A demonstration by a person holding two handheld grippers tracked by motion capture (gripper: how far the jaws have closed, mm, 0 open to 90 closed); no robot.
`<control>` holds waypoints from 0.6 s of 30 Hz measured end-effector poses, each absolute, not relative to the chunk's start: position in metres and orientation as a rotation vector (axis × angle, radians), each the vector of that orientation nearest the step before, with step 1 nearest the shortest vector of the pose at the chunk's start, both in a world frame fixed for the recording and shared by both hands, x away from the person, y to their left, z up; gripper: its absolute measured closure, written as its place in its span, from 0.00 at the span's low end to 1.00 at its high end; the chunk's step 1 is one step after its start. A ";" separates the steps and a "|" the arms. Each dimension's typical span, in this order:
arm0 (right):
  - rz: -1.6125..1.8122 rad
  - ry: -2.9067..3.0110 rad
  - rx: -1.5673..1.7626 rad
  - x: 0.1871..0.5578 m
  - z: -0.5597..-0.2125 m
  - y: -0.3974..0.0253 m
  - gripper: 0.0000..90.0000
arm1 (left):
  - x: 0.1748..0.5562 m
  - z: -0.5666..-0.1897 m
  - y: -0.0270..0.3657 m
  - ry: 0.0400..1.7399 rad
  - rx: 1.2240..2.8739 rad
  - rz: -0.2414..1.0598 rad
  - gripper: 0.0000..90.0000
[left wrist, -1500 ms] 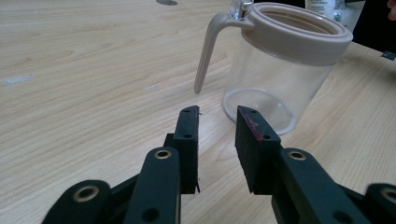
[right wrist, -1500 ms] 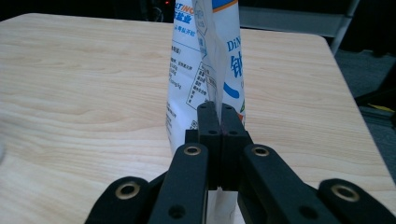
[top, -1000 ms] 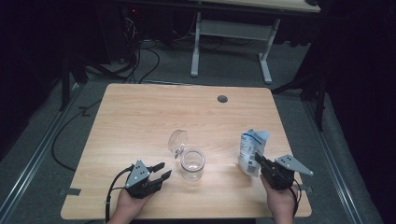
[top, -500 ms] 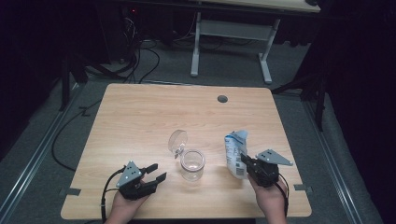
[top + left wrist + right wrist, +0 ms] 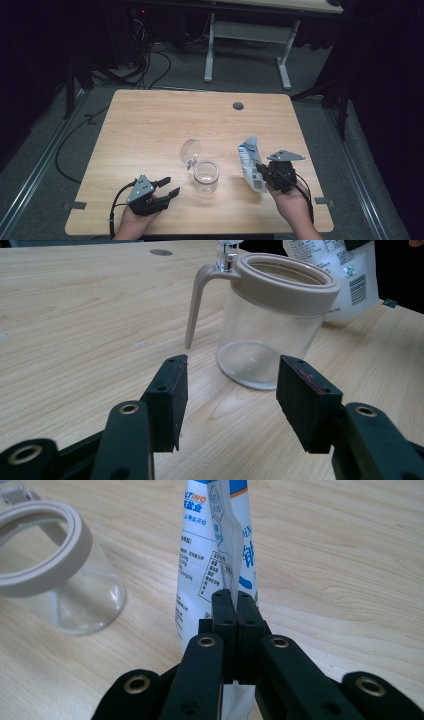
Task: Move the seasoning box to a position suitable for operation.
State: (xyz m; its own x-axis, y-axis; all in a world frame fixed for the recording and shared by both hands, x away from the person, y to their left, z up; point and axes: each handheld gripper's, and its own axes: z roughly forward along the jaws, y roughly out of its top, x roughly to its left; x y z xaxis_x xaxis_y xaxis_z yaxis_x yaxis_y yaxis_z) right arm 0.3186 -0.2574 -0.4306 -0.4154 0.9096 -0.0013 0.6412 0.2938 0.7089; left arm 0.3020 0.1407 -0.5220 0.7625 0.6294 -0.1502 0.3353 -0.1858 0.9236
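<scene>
A clear glass jar [image 5: 206, 176] with a beige rim stands open near the table's front middle, its hinged lid [image 5: 190, 150] tipped back behind it. In the left gripper view the jar [image 5: 272, 320] sits just beyond my open left gripper [image 5: 229, 400], slightly right of the gap. My left gripper [image 5: 167, 186] lies at the front left, jaws apart and empty. My right gripper [image 5: 260, 171] is shut on a white and blue printed bag [image 5: 250, 162], held upright to the right of the jar. The bag [image 5: 215, 555] rises from the closed jaws of the right gripper [image 5: 234, 611], with the jar [image 5: 50, 570] at its left.
The wooden table [image 5: 150, 125] has a round grommet hole [image 5: 238, 106] near its far edge. A white desk frame [image 5: 247, 40] and cables [image 5: 150, 60] sit on the floor beyond the table. Each hand rests close to the front edge.
My right gripper has carried the bag leftward, closer to the jar. My left gripper has shifted slightly back and left, still open.
</scene>
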 end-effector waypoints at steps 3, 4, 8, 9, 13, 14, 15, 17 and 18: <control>0.850 2.213 1.372 0.321 -0.426 -0.257 1.00 | 0.302 -0.522 0.142 0.752 1.792 0.312 0.51; 0.830 2.228 1.364 0.321 -0.424 -0.257 1.00 | 0.302 -0.522 0.142 0.750 1.793 0.311 0.51; 0.783 2.278 1.366 0.324 -0.419 -0.257 1.00 | 0.301 -0.523 0.140 0.726 1.812 0.326 0.50; 0.780 2.285 1.366 0.325 -0.419 -0.257 1.00 | 0.301 -0.523 0.140 0.720 1.816 0.328 0.50; 0.748 2.331 1.372 0.328 -0.415 -0.256 1.00 | 0.299 -0.523 0.138 0.702 1.831 0.350 0.49; 0.734 2.341 1.380 0.329 -0.414 -0.256 1.00 | 0.299 -0.524 0.138 0.699 1.834 0.349 0.49; 0.725 2.350 1.379 0.330 -0.413 -0.255 1.00 | 0.299 -0.524 0.137 0.696 1.836 0.349 0.49; 0.700 2.368 1.385 0.331 -0.411 -0.253 1.00 | 0.299 -0.525 0.136 0.691 1.842 0.346 0.48; 0.688 2.379 1.382 0.332 -0.410 -0.253 1.00 | 0.299 -0.526 0.135 0.688 1.847 0.345 0.48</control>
State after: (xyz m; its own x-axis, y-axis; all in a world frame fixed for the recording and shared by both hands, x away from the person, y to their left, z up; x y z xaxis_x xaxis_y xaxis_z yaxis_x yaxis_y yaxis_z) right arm 0.3322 -0.2525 -0.4104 -0.4898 0.8716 -0.0212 0.7257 0.4211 0.5440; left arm 0.2990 0.1353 -0.5255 0.7906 0.6061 -0.0872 0.2931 -0.2494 0.9230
